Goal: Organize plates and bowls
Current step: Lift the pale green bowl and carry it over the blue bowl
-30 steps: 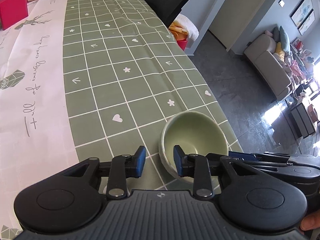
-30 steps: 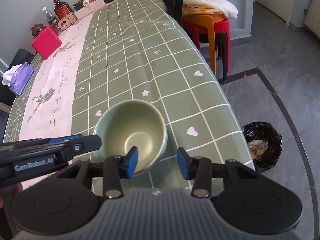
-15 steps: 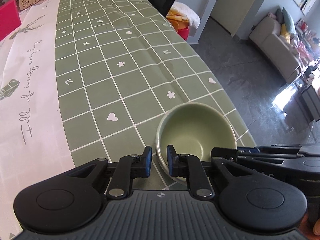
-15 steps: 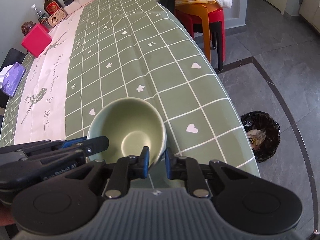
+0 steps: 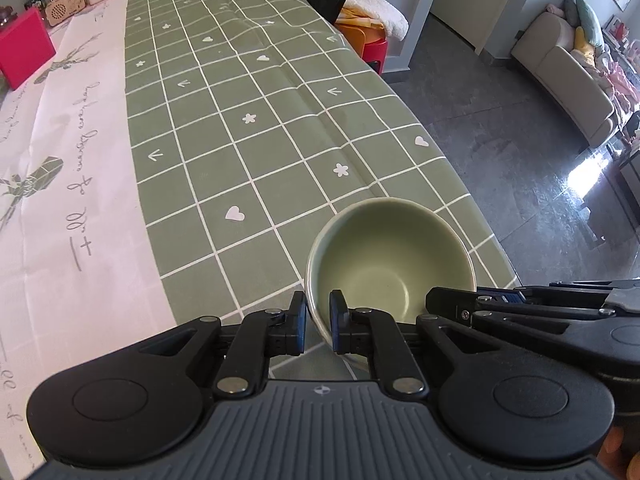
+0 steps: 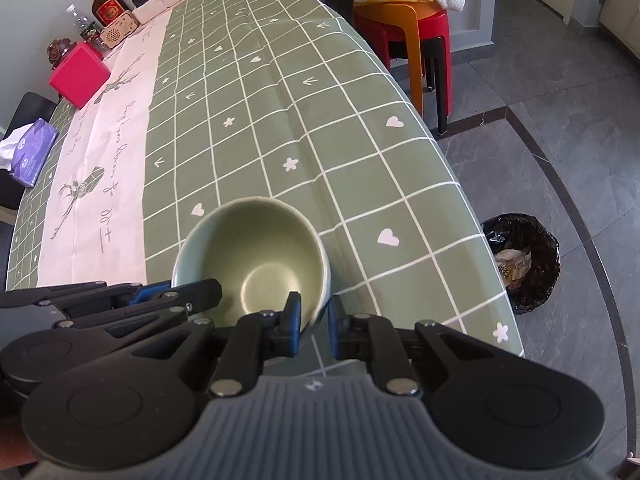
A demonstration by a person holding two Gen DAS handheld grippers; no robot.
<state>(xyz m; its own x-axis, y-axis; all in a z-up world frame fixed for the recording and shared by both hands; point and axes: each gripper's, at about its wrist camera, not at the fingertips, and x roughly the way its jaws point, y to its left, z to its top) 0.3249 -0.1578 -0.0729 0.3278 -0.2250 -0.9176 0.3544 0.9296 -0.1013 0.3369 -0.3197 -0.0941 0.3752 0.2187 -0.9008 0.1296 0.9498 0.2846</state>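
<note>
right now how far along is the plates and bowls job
Early, by the look of it. Done: nothing looks sorted yet; no stack and no plates are in view. In hand: the green bowl, with the left gripper and right gripper each with jaws closed over its near rim, at the table edge. Whether it has left the cloth is unclear. Left: carrying it to its place, which isn't visible.

One green bowl (image 5: pixel 390 256) between the jaws. Two grippers: left gripper (image 5: pixel 318 322), right gripper (image 6: pixel 314 320). Far beyond the jaws: one pink box (image 6: pixel 79 74), one liquor bottle (image 6: pixel 105 5), one small radio (image 6: pixel 120 29). Left of the jaws, one tissue pack (image 6: pixel 32 151). Right of the jaws, one trash bin (image 6: pixel 520 262).
</note>
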